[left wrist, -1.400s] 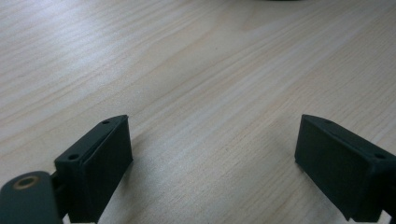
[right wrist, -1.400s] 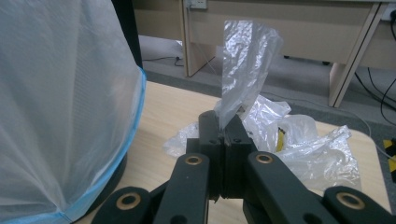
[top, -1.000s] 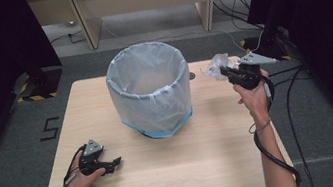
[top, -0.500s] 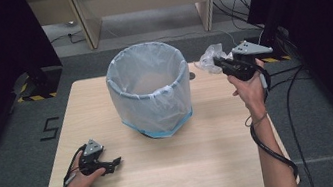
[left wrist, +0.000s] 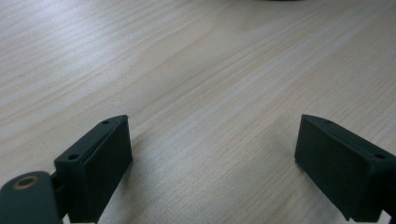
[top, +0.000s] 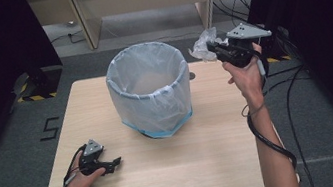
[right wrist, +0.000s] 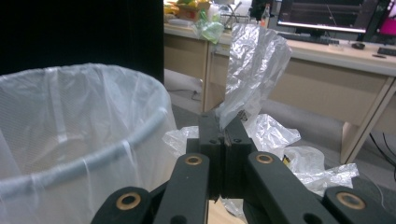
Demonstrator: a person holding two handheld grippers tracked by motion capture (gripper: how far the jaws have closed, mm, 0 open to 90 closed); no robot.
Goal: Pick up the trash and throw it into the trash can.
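Ahead of the left gripper [top: 113,162], between its spread fingers [left wrist: 100,161], lies bare surface [top: 212,142]. The lined bin [top: 149,88] stands just left of the right gripper [top: 212,51], whose fingers [right wrist: 210,140] pinch crumpled plastic [right wrist: 254,60] level with the rim, beside its open mouth.

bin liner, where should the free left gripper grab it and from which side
Take the translucent white plastic bin liner at its folded-over cuff on the rim's near-left side, coming from above, one of the fingers inside the round bin and one outside. The open left gripper rests on the light wooden table nearest there.
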